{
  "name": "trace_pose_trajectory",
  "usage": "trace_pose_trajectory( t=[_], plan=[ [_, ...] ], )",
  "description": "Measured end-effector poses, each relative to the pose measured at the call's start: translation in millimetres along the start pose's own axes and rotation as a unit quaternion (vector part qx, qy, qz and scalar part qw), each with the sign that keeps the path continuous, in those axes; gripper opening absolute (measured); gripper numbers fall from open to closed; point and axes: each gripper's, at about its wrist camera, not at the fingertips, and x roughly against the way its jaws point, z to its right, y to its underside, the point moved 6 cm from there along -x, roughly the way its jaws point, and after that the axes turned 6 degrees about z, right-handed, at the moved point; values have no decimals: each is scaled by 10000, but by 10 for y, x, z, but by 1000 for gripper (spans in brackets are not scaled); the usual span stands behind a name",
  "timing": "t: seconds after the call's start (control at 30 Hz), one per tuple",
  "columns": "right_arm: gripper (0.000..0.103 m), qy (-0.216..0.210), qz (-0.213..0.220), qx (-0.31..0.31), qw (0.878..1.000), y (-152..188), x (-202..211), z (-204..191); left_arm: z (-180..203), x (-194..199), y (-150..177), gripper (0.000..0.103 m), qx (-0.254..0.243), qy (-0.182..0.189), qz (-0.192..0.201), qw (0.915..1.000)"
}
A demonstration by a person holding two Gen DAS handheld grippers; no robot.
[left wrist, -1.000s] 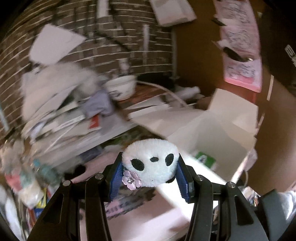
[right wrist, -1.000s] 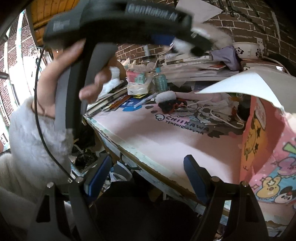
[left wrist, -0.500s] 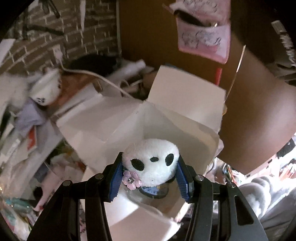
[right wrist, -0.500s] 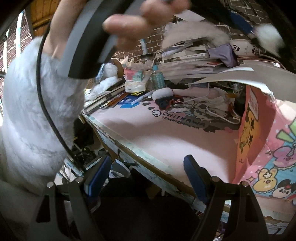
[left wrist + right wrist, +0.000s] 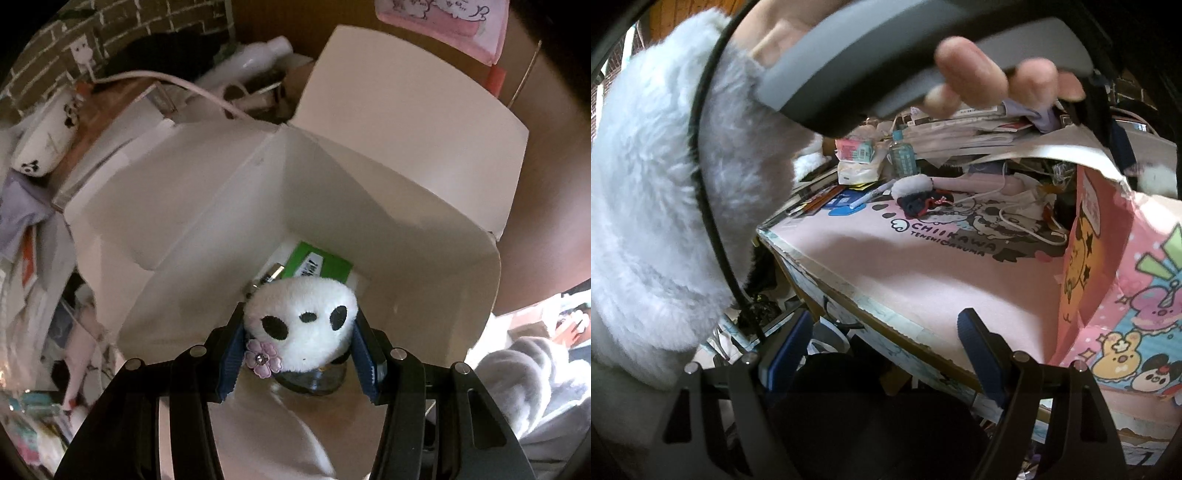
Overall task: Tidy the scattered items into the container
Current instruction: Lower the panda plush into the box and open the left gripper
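Observation:
My left gripper point(image 5: 299, 354) is shut on a white plush panda head point(image 5: 303, 325) with a pink flower, held above the open mouth of a white cardboard box point(image 5: 369, 192). Inside the box lie a green packet point(image 5: 317, 264), a small battery-like item and a dark round object point(image 5: 314, 380). My right gripper point(image 5: 882, 354) is open and empty, off the front edge of the pink desk mat point(image 5: 905, 266). On the mat lie a dark and white plush item point(image 5: 919, 195) and a pen point(image 5: 871, 195). The box shows in the right wrist view as a pink cartoon-printed wall point(image 5: 1126, 295).
Stacks of papers and books point(image 5: 960, 129), a water bottle point(image 5: 903, 157) and a tissue pack point(image 5: 858, 166) crowd the back of the desk. A white cable point(image 5: 177, 83) and a panda bowl point(image 5: 44, 140) lie behind the box. The person's fluffy sleeve point(image 5: 665, 206) fills the left.
My left gripper has swung right from the cluttered desk to over the box and come lower into its mouth, still holding the plush. The right gripper has barely moved.

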Motion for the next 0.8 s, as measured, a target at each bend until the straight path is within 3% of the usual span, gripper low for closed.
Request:
trace_pose_trajectory(
  t=[0.1, 0.23, 0.27, 0.33, 0.4, 0.47, 0.63, 0.8],
  plan=[
    [78, -6, 6, -6, 10000, 3, -1, 5, 6, -18, -12, 48, -43, -264, -47, 9996],
    [78, 7, 6, 6, 10000, 10, -9, 11, 70, -2, -2, 53, -140, -252, 7, 9996],
    [78, 10, 3, 7, 10000, 9, -9, 8, 77, 12, -1, 56, -169, -293, 44, 9994],
    [78, 21, -3, 3, 10000, 9, -5, 7, 66, 63, -8, 76, -185, -427, 178, 9988],
    [78, 21, -3, -12, 10000, 11, -1, 8, 55, 121, -17, 83, -215, -528, 326, 9978],
    [78, 27, -2, -15, 10000, 11, 4, 10, 49, 187, -17, 84, -236, -532, 445, 9973],
    [78, 27, -1, -9, 10000, 7, 12, 1, -27, 447, -34, 87, -133, -319, 983, 9946],
    [78, 23, -31, -23, 10000, 17, 0, 18, -337, 745, 84, 91, 270, -109, 1719, 9847]
  ],
)
